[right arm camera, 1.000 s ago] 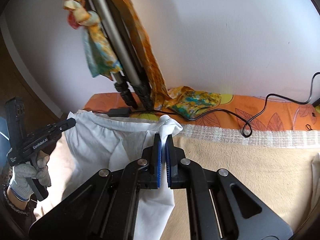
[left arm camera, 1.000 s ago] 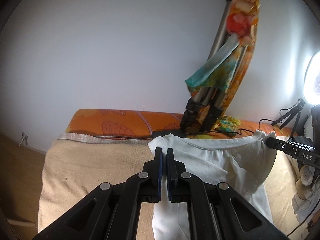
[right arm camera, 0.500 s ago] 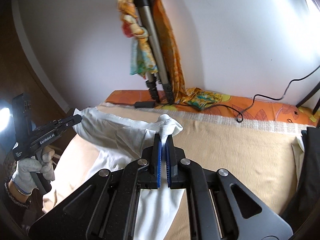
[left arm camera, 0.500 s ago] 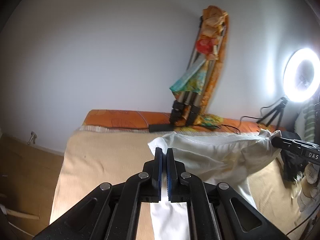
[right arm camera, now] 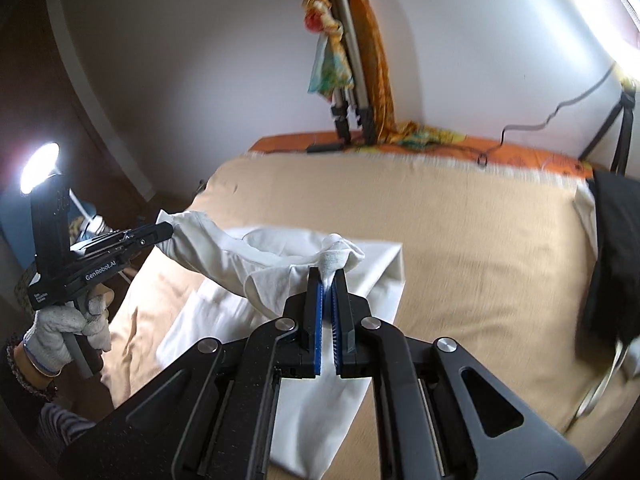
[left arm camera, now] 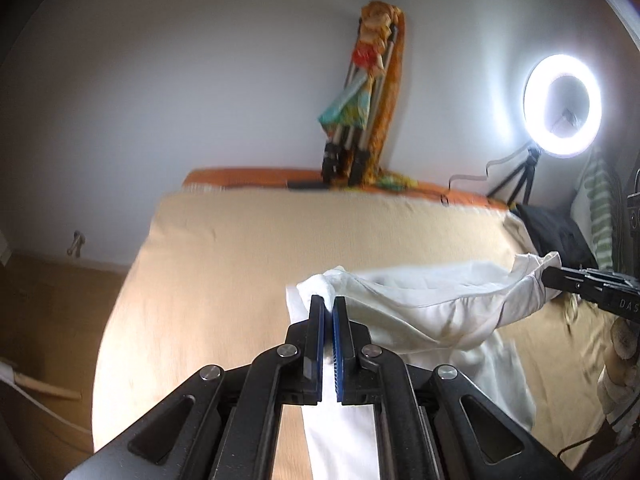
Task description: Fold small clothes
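The white garment (left arm camera: 432, 312) hangs stretched above the tan blanket (left arm camera: 224, 264), its lower part lying on it, likely so the top edge can be folded over. The left gripper (left arm camera: 328, 312) and right gripper (right arm camera: 330, 280) each pinch a top corner, jaws clamped on cloth.

**Two Markings on the Handheld Tongs**

In the right wrist view, white lettering reading "GenRobot.AI" runs along the black body of the left tongs (right arm camera: 162, 233). Smaller white lines sit below it near the handle, too small to read. In the left wrist view, the right tongs (left arm camera: 546, 272) carry pale letters that look like "DAS", cut off at the frame edge.
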